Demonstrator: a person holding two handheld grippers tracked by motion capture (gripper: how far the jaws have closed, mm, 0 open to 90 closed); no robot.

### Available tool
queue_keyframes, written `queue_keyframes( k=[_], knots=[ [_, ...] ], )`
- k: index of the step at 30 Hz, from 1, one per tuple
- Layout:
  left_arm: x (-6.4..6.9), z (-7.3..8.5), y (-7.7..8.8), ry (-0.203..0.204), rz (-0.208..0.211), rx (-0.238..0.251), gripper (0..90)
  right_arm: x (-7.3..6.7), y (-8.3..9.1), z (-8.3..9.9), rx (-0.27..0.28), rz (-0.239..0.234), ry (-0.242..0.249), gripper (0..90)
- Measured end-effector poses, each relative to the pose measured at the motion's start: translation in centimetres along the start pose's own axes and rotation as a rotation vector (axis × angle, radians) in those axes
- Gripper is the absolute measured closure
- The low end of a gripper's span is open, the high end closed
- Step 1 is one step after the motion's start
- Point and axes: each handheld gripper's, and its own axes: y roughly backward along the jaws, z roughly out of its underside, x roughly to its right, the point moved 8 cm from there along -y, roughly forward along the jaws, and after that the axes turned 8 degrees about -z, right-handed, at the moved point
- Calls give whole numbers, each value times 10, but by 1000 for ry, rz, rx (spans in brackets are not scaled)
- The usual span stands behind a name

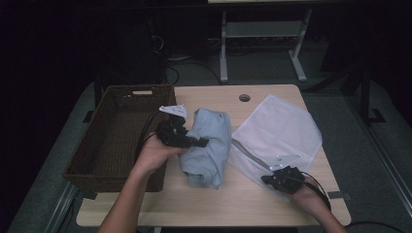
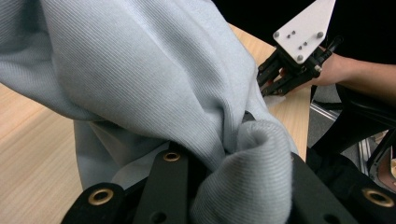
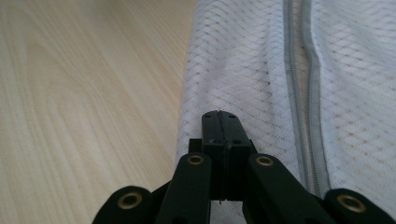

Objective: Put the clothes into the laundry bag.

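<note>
A light blue garment (image 1: 210, 145) lies bunched in the middle of the wooden table (image 1: 228, 201). My left gripper (image 1: 200, 142) is shut on its left side, and in the left gripper view the ribbed blue cloth (image 2: 140, 70) bulges up between the jaws. To the right lies a white mesh bag (image 1: 282, 126) with a grey zipper (image 1: 248, 154). My right gripper (image 1: 266, 179) is at the bag's near corner. In the right gripper view its tips (image 3: 219, 122) are pressed together on the mesh bag (image 3: 243, 60) near its left edge, beside the zipper (image 3: 306, 93). The left gripper view also shows the right gripper (image 2: 268, 88) farther off.
A dark woven basket (image 1: 87, 167) stands at the table's left edge, close to my left hand. A round cable hole (image 1: 244, 98) sits near the far edge. Behind the table is a white desk frame (image 1: 262, 43) on a dark floor.
</note>
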Motion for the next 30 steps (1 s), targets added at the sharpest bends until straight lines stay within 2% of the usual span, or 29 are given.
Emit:
queue_keyframes(
  k=[5, 12, 14, 16, 18, 21, 23, 25, 27, 30],
  knots=[
    [0, 0, 1, -2, 2, 0, 760, -12, -5, -3, 5, -43, 14, 894],
    [0, 0, 1, 0, 2, 0, 761, -36, -19, -15, -3, -102, 71, 894],
    [-1, 1, 2, 2, 1, 1, 761, -42, -23, -19, -7, -114, 88, 894],
    [-2, 1, 3, 5, 0, 2, 760, -44, -24, -22, -9, -104, 107, 892],
    [-3, 2, 4, 7, -1, 2, 760, -38, -17, -29, 28, -89, 84, 875],
    [-4, 2, 6, 10, -3, 7, 761, -16, -6, -41, 79, -27, 42, 814],
    [-5, 3, 7, 12, -5, 8, 760, 0, -3, -48, 106, 5, 12, 714],
    [-5, 3, 7, 16, -7, 10, 760, 14, -3, -53, 110, 40, -7, 646],
    [-6, 3, 8, 17, -7, 12, 760, 26, -7, -55, 117, 42, -44, 559],
    [-7, 4, 7, 20, -9, 9, 760, 35, -16, -55, 111, 46, -71, 462]
  ],
)
